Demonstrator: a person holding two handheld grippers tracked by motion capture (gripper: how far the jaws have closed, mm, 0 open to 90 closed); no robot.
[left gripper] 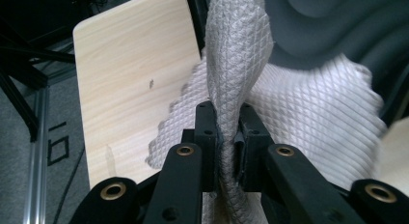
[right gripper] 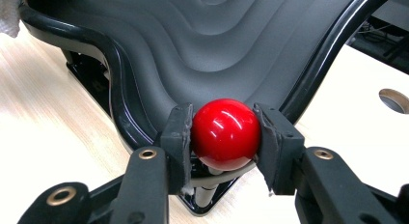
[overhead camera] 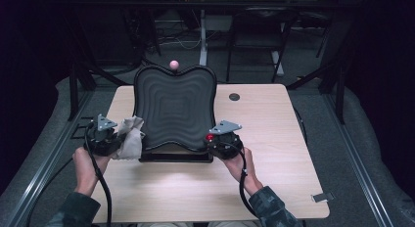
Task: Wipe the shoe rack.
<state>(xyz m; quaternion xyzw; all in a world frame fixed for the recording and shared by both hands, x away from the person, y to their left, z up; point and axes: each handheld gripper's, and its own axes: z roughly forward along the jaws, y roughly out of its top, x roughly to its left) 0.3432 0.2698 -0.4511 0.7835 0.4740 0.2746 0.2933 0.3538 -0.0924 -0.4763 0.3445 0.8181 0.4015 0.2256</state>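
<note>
Up close, the right gripper [right gripper: 224, 137] is clamped on a glossy red ball [right gripper: 225, 133] at the black ridged tray's [right gripper: 231, 45] near corner; the left gripper [left gripper: 225, 137] pinches a white quilted cloth [left gripper: 313, 118], its lower end hidden between the jaws.

Cloth [overhead camera: 130, 138] left of board [overhead camera: 174, 107], ball [overhead camera: 210, 137] right.

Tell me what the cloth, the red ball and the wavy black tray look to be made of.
Cloth: woven fabric, pale, diamond weave, matte.
Red ball: likely hard plastic, glossy highlights.
Tray: probably moulded plastic or rubber, matte ridges, shinier rim.
</note>
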